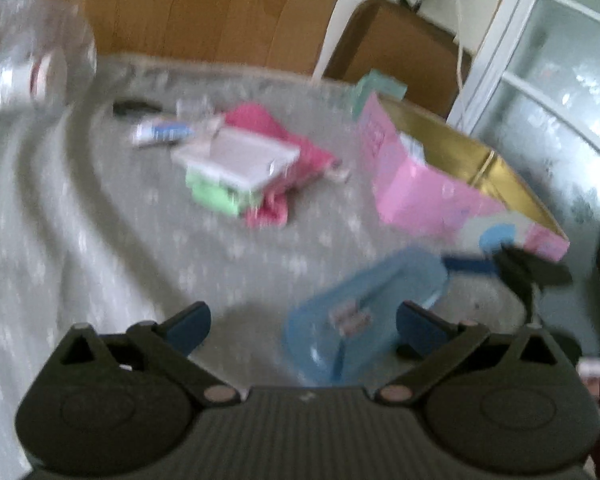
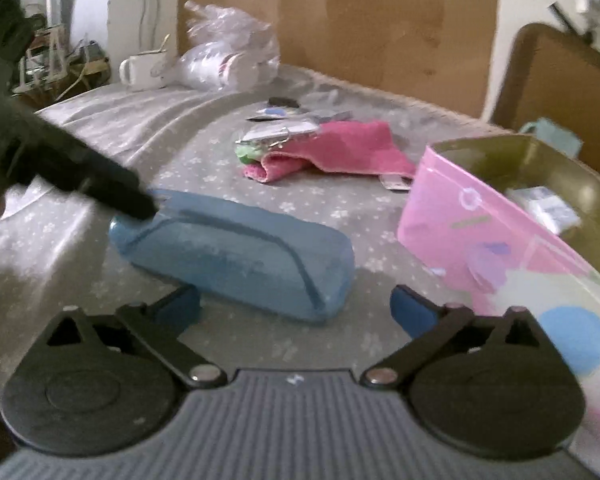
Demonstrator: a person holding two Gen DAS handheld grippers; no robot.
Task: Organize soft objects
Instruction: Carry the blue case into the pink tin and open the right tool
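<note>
- right gripper (image 2: 296,306) is spread wide; blue pouch (image 2: 236,248) sits on the bed just ahead, long axis running left-right across it
- left gripper (image 1: 302,326) gapes too; its tip looks nearer the pouch's far end

left gripper (image 1: 302,326), right gripper (image 2: 296,310): black linkage arms, blue fingertip pads, silver pivot screws, grey ribbed housing.

Bare bedsheet (image 2: 204,120) lies open leftward; pink box (image 2: 480,216) walls the right, blue pouch (image 2: 236,248) seemingly blocking centre.
</note>
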